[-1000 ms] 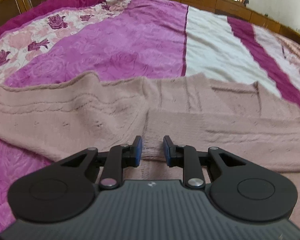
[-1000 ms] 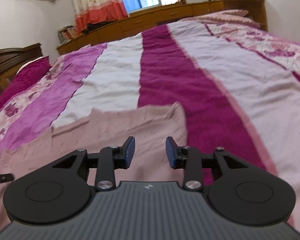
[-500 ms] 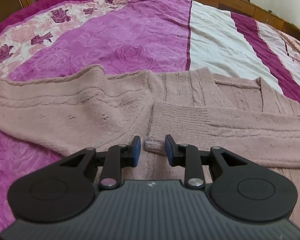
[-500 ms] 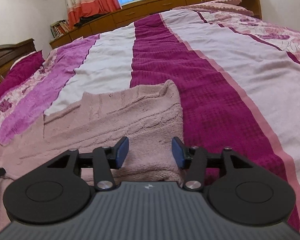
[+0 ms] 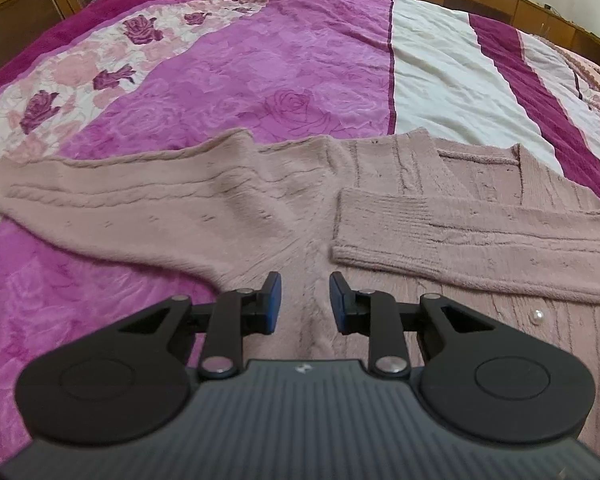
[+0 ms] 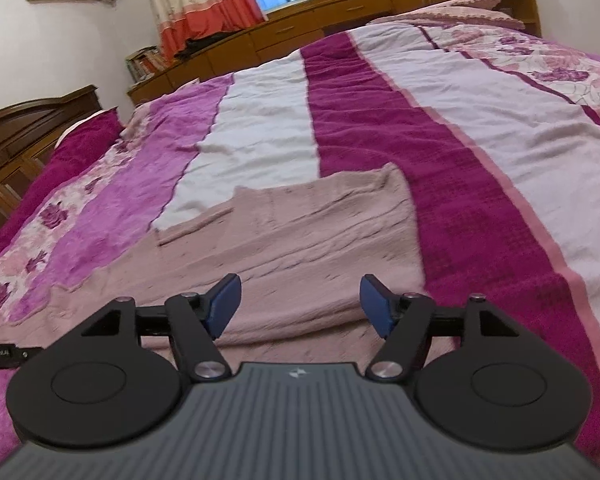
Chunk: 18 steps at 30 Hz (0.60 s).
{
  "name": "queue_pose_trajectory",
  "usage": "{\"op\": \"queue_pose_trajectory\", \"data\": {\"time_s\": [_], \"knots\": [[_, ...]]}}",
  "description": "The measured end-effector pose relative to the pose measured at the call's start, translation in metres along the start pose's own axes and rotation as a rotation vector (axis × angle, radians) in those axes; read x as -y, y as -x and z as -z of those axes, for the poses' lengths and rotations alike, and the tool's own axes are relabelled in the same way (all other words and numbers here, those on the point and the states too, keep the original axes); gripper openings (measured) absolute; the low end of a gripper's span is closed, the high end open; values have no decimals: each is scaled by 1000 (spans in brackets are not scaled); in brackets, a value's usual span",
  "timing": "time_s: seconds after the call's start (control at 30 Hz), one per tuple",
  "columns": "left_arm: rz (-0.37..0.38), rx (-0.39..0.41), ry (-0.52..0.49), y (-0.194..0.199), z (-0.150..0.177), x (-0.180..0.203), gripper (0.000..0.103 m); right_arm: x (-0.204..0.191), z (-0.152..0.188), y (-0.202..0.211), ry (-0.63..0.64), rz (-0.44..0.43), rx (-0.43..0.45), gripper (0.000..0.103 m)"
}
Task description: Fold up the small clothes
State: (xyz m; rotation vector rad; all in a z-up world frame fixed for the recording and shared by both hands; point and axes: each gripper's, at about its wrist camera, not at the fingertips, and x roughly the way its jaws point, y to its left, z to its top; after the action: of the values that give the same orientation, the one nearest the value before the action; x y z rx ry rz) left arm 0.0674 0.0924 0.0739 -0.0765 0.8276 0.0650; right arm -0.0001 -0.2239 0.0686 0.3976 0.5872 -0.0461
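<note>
Bed [image 5: 308, 80] w/ pink cardigan [image 5: 204, 216]

A dusty-pink knitted cardigan [image 5: 380, 208] lies flat on the bed, its fuzzy cable-knit front facing up. Its left sleeve [image 5: 140, 204] stretches out sideways across the purple bedding, while its right sleeve [image 5: 480, 244] is folded in across the body, the ribbed cuff ending near the middle. A small pearl button [image 5: 537, 314] shows on the near right part of the front.
</note>
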Motion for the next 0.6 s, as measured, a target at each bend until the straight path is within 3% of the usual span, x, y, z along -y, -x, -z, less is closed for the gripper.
{"op": "queue_pose_trajectory", "data": {"time_s": [0.43,0.6], "knots": [[-55,15,105,33,2,-50,28,-26,37,26,-40,-50,-86,73],[-96,18,147,38,5,-77,28,-32,49,28,-8,-27,-92,80]]}}
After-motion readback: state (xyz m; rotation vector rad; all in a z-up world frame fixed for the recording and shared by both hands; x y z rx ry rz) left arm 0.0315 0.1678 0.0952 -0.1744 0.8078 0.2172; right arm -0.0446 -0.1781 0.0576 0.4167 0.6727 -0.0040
